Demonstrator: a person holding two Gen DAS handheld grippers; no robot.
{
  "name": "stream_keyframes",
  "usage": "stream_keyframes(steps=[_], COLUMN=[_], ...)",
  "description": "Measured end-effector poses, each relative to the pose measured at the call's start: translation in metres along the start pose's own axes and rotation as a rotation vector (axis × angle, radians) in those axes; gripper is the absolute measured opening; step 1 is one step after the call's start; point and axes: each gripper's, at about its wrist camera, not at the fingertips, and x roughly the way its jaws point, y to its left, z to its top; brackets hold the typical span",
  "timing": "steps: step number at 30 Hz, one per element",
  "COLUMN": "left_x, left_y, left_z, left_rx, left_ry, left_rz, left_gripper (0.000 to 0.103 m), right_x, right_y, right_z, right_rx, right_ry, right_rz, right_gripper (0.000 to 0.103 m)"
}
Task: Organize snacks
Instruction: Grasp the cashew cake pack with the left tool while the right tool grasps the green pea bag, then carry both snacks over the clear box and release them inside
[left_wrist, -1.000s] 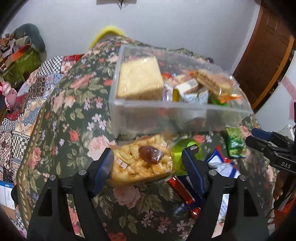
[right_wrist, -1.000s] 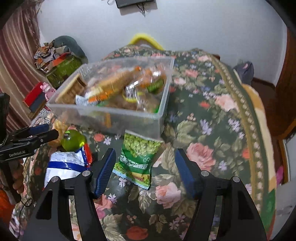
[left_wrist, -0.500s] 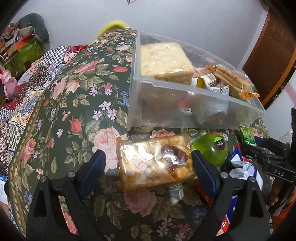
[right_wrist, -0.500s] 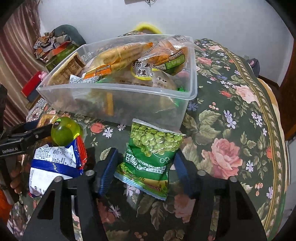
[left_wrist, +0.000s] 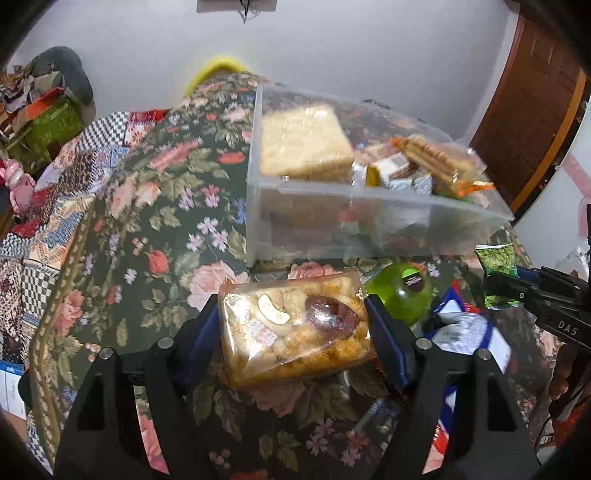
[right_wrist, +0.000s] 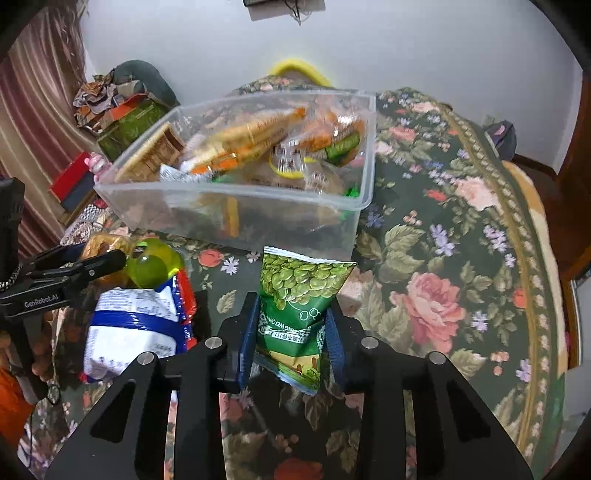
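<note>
While the left gripper (left_wrist: 293, 328) clamps its blue pads on both sides of a clear pack of mixed nut snacks (left_wrist: 291, 326), the right gripper (right_wrist: 291, 341) pinches the lower end of a green pea snack bag (right_wrist: 301, 306) so that it stands upright between the fingers. Ahead of both grippers sits the clear plastic bin (right_wrist: 258, 206) already holding wrapped snacks, on the floral tabletop (right_wrist: 443, 288). Between the two grippers lie a green ball-shaped container (left_wrist: 400, 293) and a blue-and-white packet (right_wrist: 133, 325).
</note>
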Motion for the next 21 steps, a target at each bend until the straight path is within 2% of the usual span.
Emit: stream_keyframes(steps=[9, 15, 21], left_x=[-0.043, -0.050, -0.046], left_y=[-0.004, -0.011, -0.025], left_z=[0.023, 0.048, 0.073], left_rx=[0.002, 0.014, 0.029], left_ry=[-0.095, -0.134, -0.153], left_rz=[-0.009, -0.010, -0.026], left_gripper=[0.075, 0.075, 0.075], right_x=[-0.035, -0.049, -0.046], right_y=[0.001, 0.010, 0.018], right_z=[0.017, 0.042, 0.065], right_rx=[-0.005, -0.035, -0.060], right_ry=[-0.098, -0.167, -0.202], right_rz=[0.017, 0.011, 0.005], right_gripper=[0.031, 0.031, 0.031])
